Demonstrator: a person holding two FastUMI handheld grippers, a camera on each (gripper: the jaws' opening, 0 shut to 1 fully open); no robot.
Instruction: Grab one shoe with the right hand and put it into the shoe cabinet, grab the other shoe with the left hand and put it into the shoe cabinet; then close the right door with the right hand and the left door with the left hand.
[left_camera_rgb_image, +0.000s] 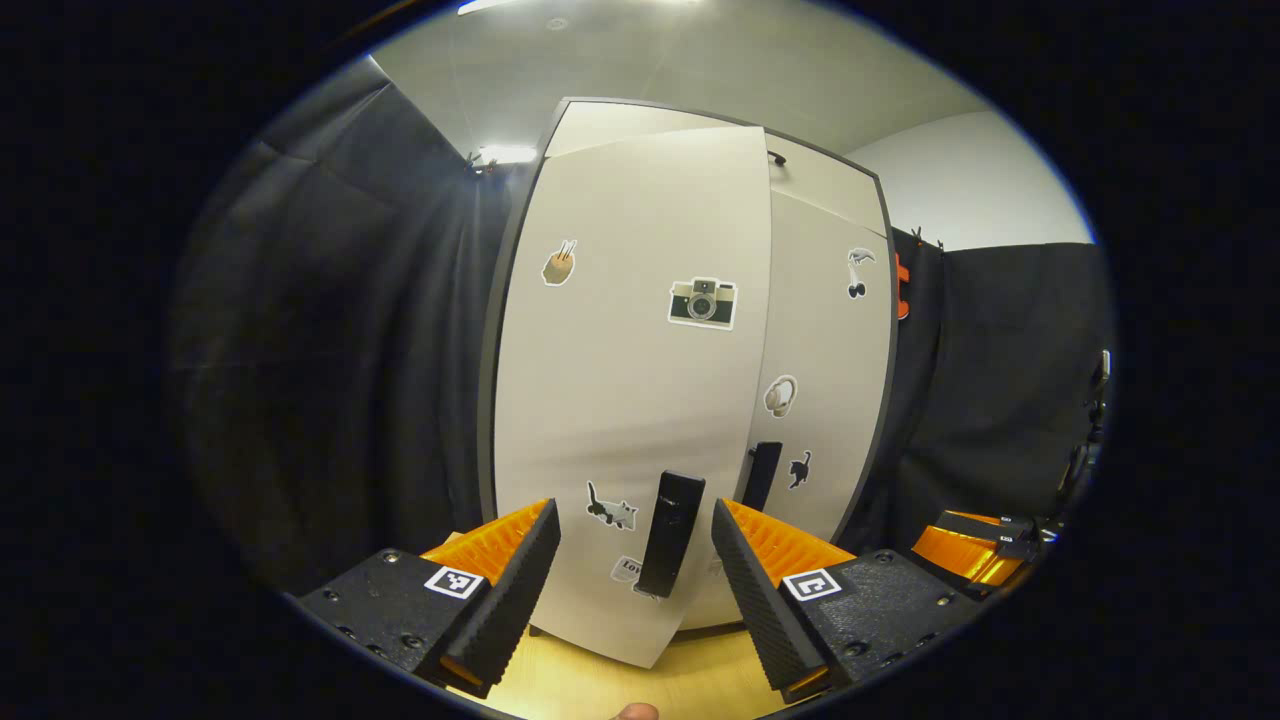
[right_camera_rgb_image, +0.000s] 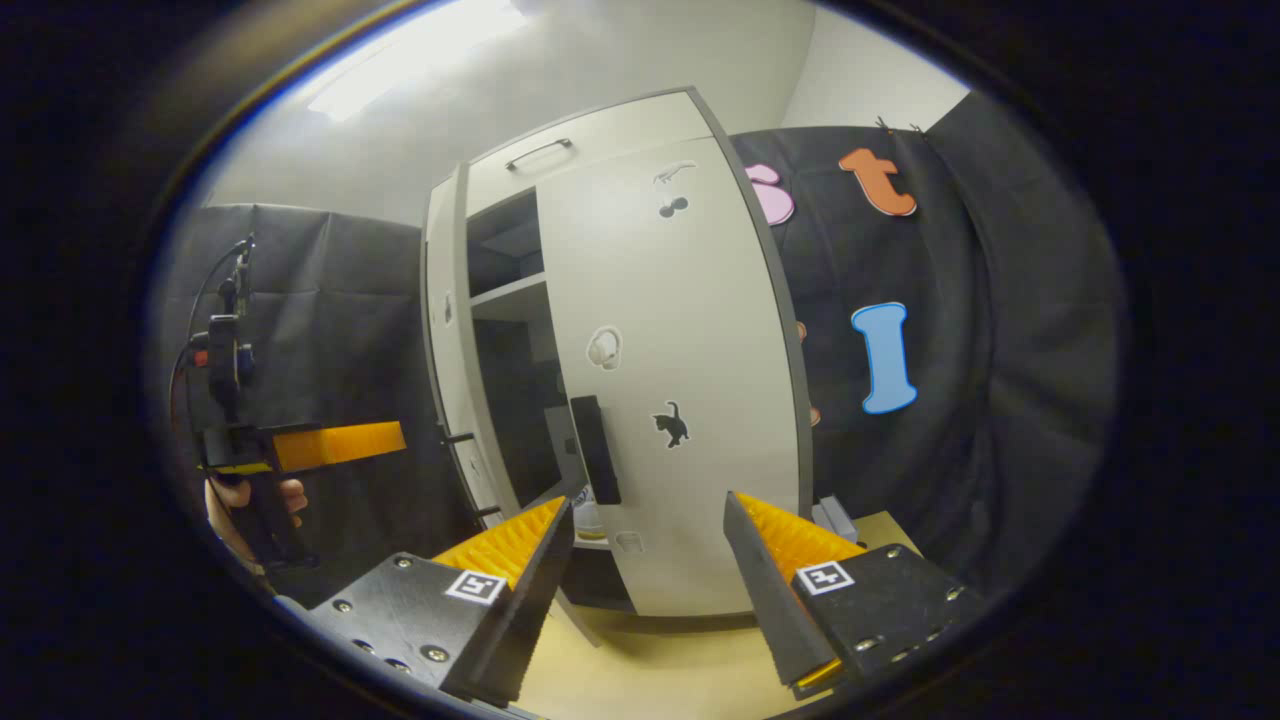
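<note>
While both grippers face the shoe cabinet (left_camera_rgb_image: 690, 380), its two doors stand differently. Left gripper (left_camera_rgb_image: 635, 560): jaws spread, nothing between them, held just in front of the left door (left_camera_rgb_image: 620, 400). That door (pale, with camera and cat stickers) stands slightly ajar, its free edge proud of the right door (left_camera_rgb_image: 830, 380); its dark upright handle (left_camera_rgb_image: 670, 535) sits between the fingers in the left gripper view, apart from both. Right gripper (right_camera_rgb_image: 650, 570): jaws spread, nothing held, set before the right door, which appears shut against the cabinet frame. Handle of right door (right_camera_rgb_image: 596, 450): dark, upright, on the door's left edge. In the right gripper view, the gap left of that door shows a shelf (right_camera_rgb_image: 510, 288) and a dark interior; the shoes cannot be made out with certainty, though a pale rounded object (right_camera_rgb_image: 590, 520) shows low inside. Left gripper also appears at far left of that view, held by a hand (right_camera_rgb_image: 262, 505). Floor (right_camera_rgb_image: 660, 665): light wood, under the cabinet.
</note>
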